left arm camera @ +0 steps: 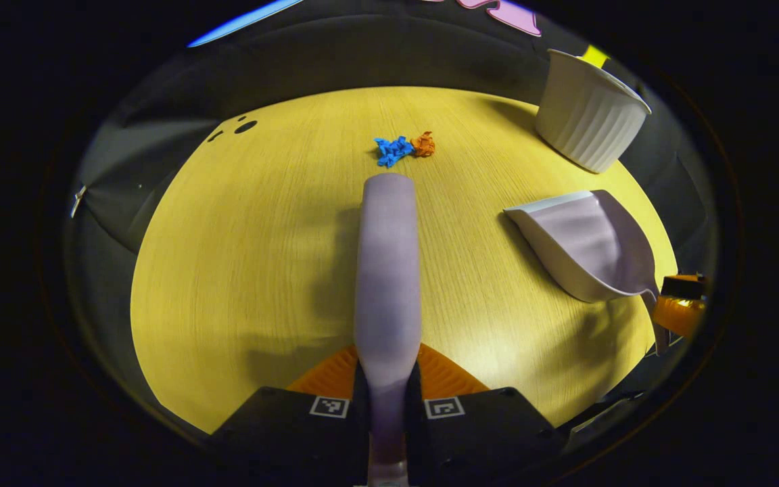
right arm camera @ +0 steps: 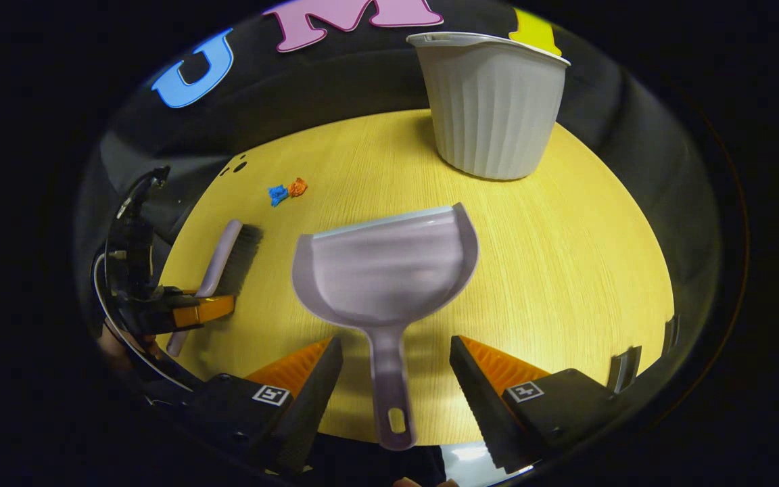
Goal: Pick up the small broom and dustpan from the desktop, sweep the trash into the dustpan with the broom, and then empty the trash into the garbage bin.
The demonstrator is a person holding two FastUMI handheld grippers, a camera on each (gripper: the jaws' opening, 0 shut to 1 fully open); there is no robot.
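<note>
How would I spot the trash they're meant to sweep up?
Start at the yellow table, then find the white ribbed bin near its far edge. To the bin's left, in the right gripper view, lie two crumpled scraps touching, one blue and one orange. They are the smallest, brightest things there.

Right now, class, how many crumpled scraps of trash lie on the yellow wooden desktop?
2. A blue crumpled paper scrap and an orange crumpled paper scrap lie touching near the desktop's far edge, ahead of the lilac broom. Others may be hidden.
</note>
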